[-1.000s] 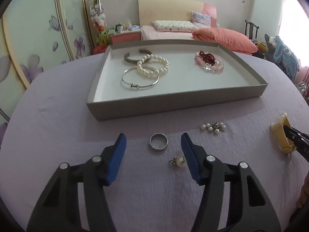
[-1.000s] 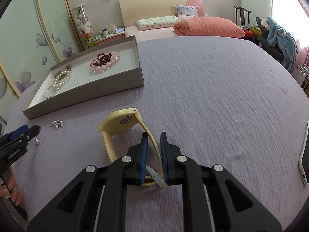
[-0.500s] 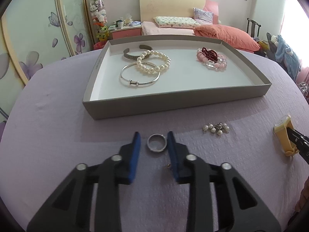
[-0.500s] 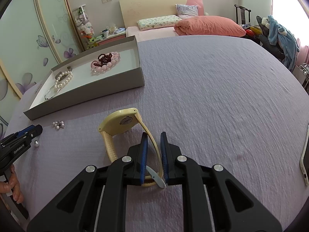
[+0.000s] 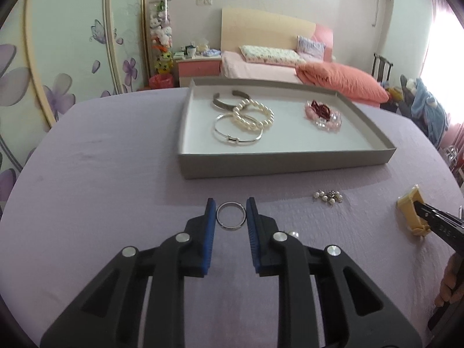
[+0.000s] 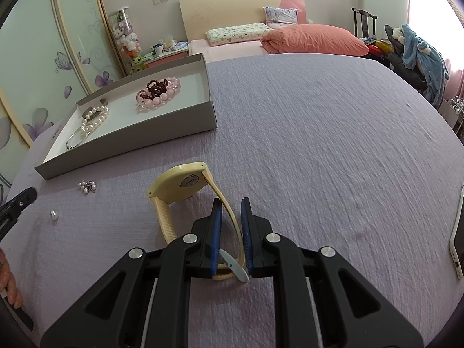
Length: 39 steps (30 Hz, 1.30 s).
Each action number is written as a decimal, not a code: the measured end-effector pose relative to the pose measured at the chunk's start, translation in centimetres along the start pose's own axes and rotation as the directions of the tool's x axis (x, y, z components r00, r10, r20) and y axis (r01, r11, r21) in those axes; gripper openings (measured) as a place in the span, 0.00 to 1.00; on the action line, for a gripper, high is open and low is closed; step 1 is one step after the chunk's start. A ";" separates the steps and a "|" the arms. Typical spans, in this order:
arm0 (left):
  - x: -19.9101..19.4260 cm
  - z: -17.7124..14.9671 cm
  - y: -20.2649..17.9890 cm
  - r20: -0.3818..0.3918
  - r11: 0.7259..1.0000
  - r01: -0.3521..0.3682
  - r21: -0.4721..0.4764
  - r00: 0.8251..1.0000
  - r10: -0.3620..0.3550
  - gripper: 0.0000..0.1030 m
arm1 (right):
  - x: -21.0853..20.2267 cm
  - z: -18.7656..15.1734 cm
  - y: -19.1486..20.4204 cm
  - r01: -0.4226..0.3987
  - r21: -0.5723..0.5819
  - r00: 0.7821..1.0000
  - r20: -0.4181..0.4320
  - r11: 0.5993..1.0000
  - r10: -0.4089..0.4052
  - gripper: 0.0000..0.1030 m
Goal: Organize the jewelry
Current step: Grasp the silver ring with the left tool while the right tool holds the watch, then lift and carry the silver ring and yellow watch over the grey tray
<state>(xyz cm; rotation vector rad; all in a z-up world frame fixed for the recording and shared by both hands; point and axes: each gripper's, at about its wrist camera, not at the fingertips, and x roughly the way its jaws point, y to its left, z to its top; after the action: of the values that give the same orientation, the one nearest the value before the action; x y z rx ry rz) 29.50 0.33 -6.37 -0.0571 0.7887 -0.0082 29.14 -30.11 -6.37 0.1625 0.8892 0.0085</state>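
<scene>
Silver ring (image 5: 231, 215) now clamped by closed-in left hand-held gripper (image 5: 231, 211).

bed (image 5: 261, 69) | orange pillow (image 6: 313, 40) | phone (image 6: 458, 237) | nightstand (image 5: 198, 69) | chair (image 6: 364, 23)

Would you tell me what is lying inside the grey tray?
Inside the grey tray: a metal cuff, pearl bracelets, a silver bangle and pink and dark red bead bracelets. The pearls partly cover the bangle.
</scene>
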 end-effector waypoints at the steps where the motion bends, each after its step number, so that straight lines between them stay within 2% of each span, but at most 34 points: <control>1: -0.3 -0.1 0.3 0.005 1.000 0.002 -0.006 1.000 -0.002 0.21 | 0.0 0.0 0.0 0.001 -0.001 1.000 0.000 1.000 -0.001 0.14; 8: -2.2 -1.1 1.3 0.032 0.998 0.045 -0.054 0.999 -0.043 0.21 | 0.0 0.0 0.2 0.006 -0.005 1.000 0.000 1.000 -0.006 0.14; 17: -4.0 -2.7 0.2 0.087 0.996 0.086 -0.039 0.993 -0.082 0.21 | -0.8 -0.3 0.9 0.001 -0.031 0.999 0.038 1.000 0.001 0.11; 24: -4.1 -3.2 -0.1 0.075 0.995 0.099 -0.034 0.993 -0.096 0.21 | -0.7 -0.4 0.9 -0.007 -0.035 1.000 0.019 0.999 0.008 0.08; 28: -4.3 -3.2 0.0 0.083 0.993 0.108 -0.041 0.991 -0.104 0.21 | -1.6 -0.5 1.1 -0.045 -0.041 0.997 0.055 0.998 0.048 0.04; 32: -5.3 -2.9 -0.2 0.124 0.992 0.116 -0.042 0.986 -0.110 0.21 | -3.1 -0.4 2.0 -0.072 -0.068 0.990 0.116 0.995 0.080 0.04; 39: -7.3 -2.5 -0.9 0.200 0.991 0.133 -0.034 0.972 -0.123 0.21 | -6.2 0.2 3.5 -0.094 -0.095 0.964 0.241 0.991 0.115 0.04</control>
<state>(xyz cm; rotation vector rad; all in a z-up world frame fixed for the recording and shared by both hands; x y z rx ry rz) 22.57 -0.49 -2.93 -0.1512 0.5857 -0.1051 25.59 -27.18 -1.02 0.1297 0.6304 0.1210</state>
